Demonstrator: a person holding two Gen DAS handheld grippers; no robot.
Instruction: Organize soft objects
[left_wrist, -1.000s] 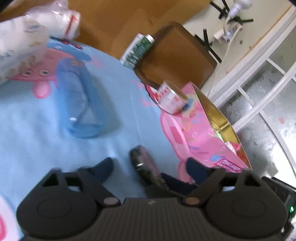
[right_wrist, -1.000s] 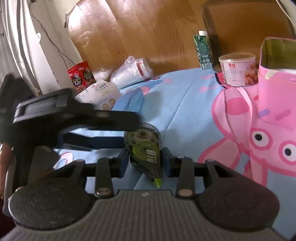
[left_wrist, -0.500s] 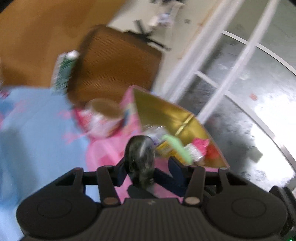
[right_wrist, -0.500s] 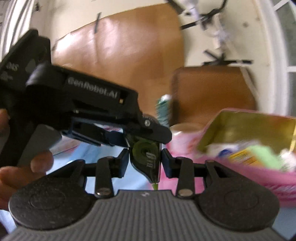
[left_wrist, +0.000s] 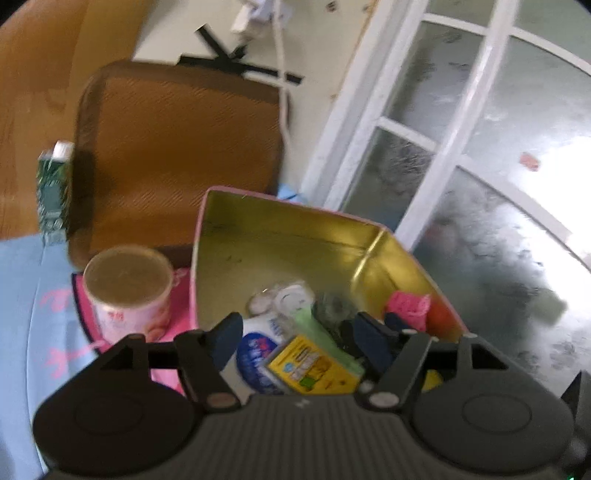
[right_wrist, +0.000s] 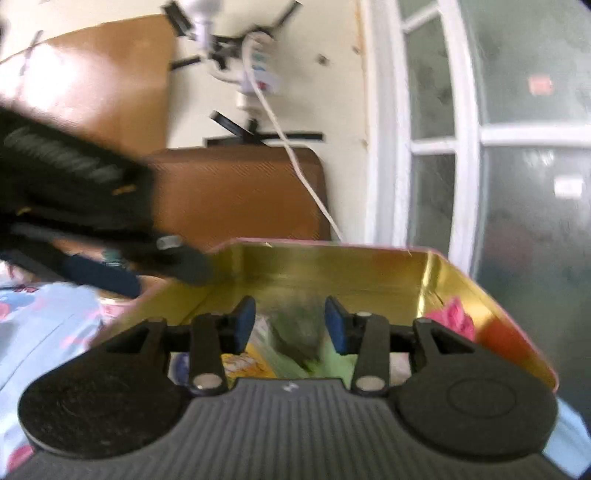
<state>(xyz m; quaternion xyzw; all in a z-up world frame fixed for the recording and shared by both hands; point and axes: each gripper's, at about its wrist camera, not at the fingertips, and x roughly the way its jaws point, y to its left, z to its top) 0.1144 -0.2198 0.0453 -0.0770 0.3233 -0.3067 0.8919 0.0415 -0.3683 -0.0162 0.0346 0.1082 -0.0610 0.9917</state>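
The pink tin (left_wrist: 295, 236) with a gold inside stands open below both grippers and holds several small items. My left gripper (left_wrist: 299, 336) hangs over it with its jaws opening and nothing between the pads. A dark round thing (left_wrist: 332, 310) shows blurred inside the tin just beyond the fingers. My right gripper (right_wrist: 290, 325) hovers over the same tin (right_wrist: 332, 266), jaws opening. The green and dark correction tape (right_wrist: 299, 332) is a blur between and below its pads, clear of both. The left gripper's black body (right_wrist: 74, 173) reaches in from the left of the right wrist view.
A pink-labelled can (left_wrist: 129, 291) stands just left of the tin on the blue cartoon cloth (left_wrist: 22, 332). A green carton (left_wrist: 51, 192) and a brown chair back (left_wrist: 177, 155) stand behind. White window frames (left_wrist: 424, 140) and a white cable (right_wrist: 295, 155) lie beyond.
Both grippers swung from the blue cloth to above the pink tin. The left closed on the dark round thing, then let it go. The right released the correction tape.
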